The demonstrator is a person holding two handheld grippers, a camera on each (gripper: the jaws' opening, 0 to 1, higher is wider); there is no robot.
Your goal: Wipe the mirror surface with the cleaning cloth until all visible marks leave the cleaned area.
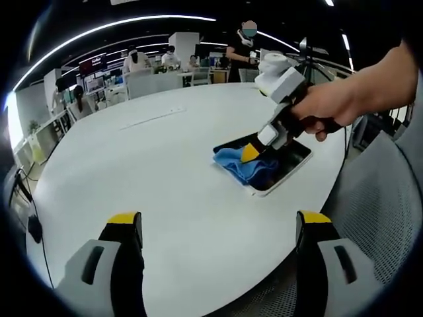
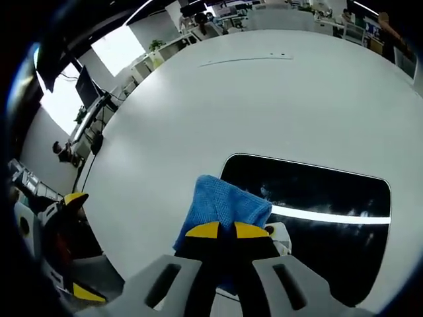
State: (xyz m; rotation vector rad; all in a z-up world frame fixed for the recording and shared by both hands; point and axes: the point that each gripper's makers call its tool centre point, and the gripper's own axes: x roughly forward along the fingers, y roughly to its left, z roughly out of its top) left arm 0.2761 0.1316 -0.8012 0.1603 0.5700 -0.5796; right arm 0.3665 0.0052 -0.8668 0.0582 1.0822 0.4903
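Note:
A dark rectangular mirror (image 2: 317, 198) with a white rim lies flat on the white table (image 2: 264, 99); it reflects a bright ceiling light strip. A blue cleaning cloth (image 2: 221, 205) rests on the mirror's left end and overhangs onto the table. My right gripper (image 2: 227, 230) is shut on the blue cloth, its yellow-tipped fingers pressed together over it. In the left gripper view the mirror (image 1: 291, 173) sits at the table's right side with the cloth (image 1: 241, 165) on it and the right gripper (image 1: 254, 152), held by a hand, pressing down. My left gripper (image 1: 221, 228) hovers open above the table's near edge.
The white table (image 1: 145, 172) is large and round, with a thin strip (image 1: 152, 119) lying far across it. A grey mesh chair (image 1: 383, 218) stands at the right. Desks, monitors and several people fill the office behind. The left gripper (image 2: 66, 251) shows low beside the table edge.

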